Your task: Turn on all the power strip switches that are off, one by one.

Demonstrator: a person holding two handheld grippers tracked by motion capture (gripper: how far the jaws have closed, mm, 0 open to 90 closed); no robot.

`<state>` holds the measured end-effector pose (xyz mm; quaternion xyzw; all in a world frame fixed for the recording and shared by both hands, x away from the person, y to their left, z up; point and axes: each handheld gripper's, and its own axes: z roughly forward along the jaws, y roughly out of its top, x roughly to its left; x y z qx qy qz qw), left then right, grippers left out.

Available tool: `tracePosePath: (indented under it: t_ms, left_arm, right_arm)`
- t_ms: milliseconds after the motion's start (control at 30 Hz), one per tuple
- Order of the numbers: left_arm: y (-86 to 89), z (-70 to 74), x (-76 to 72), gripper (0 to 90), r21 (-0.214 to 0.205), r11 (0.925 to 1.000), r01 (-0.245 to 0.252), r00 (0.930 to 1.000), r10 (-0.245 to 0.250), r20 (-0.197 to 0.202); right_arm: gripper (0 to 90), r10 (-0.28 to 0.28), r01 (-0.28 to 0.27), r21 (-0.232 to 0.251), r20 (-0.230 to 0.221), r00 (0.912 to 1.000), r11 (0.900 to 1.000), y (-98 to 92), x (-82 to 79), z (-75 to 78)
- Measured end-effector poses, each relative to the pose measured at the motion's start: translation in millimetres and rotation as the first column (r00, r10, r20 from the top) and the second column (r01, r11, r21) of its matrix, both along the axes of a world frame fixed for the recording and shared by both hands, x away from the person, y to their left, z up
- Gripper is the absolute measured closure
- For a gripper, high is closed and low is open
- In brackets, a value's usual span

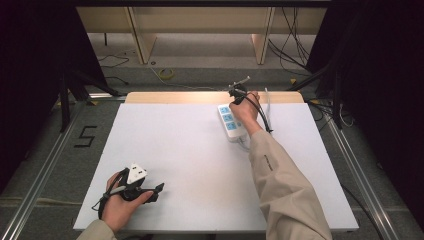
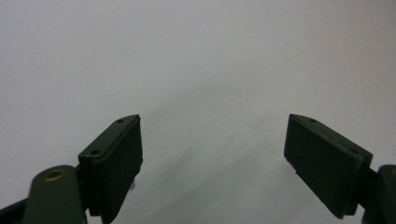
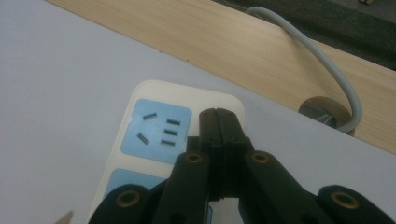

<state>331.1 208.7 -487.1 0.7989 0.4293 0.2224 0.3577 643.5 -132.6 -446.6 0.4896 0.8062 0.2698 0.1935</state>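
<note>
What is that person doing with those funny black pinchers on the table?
A person holds a gripper in each hand at a white table. The right gripper has its jaws shut together with nothing between them, right over the white power strip with blue sockets near the far edge. The strip's grey cable runs off across the wooden edge. The left gripper rests near the front of the table, jaws wide open, holding nothing.
</note>
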Motion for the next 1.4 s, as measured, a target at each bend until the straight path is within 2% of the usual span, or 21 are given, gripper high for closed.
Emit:
tracePosePath:
  t_ms: [700, 833, 1067, 1167, 1400]
  left_arm:
    - [-0.5, -0.5, -0.7, 19.4, 0.0, 1.0, -0.003, 1.0, 0.003, -0.004]
    - [-0.6, -0.1, -1.1, 19.4, 0.006, 1.0, 0.0, 1.0, 0.0, -0.004]
    - [-0.3, -0.2, -1.4, 19.4, 0.005, 1.0, 0.0, 1.0, 0.0, -0.002]
    - [0.1, -0.4, -1.2, 19.4, 0.0, 1.0, -0.002, 1.0, 0.002, -0.001]
    - [0.9, -0.4, -1.8, 19.4, -0.001, 1.0, -0.004, 1.0, 0.004, -0.001]
  right_arm:
    - [90.0, 0.003, -0.003, 0.002, -0.012, 0.9999, 1.0, 0.1, 1.0, -2.9]
    - [90.0, 0.005, -0.005, 0.008, -0.031, 0.9995, 1.0, 0.4, 0.8, -2.7]
    - [90.0, -0.001, 0.001, 0.018, -0.026, 0.9997, 0.9998, -0.4, 0.6, -3.2]
    - [90.0, -0.001, 0.001, 0.014, -0.009, 1.0, 0.9999, 0.7, 1.3, -3.3]
    - [90.0, -0.007, 0.007, 0.038, 0.004, 1.0, 0.9993, 1.0, 3.6, -5.0]
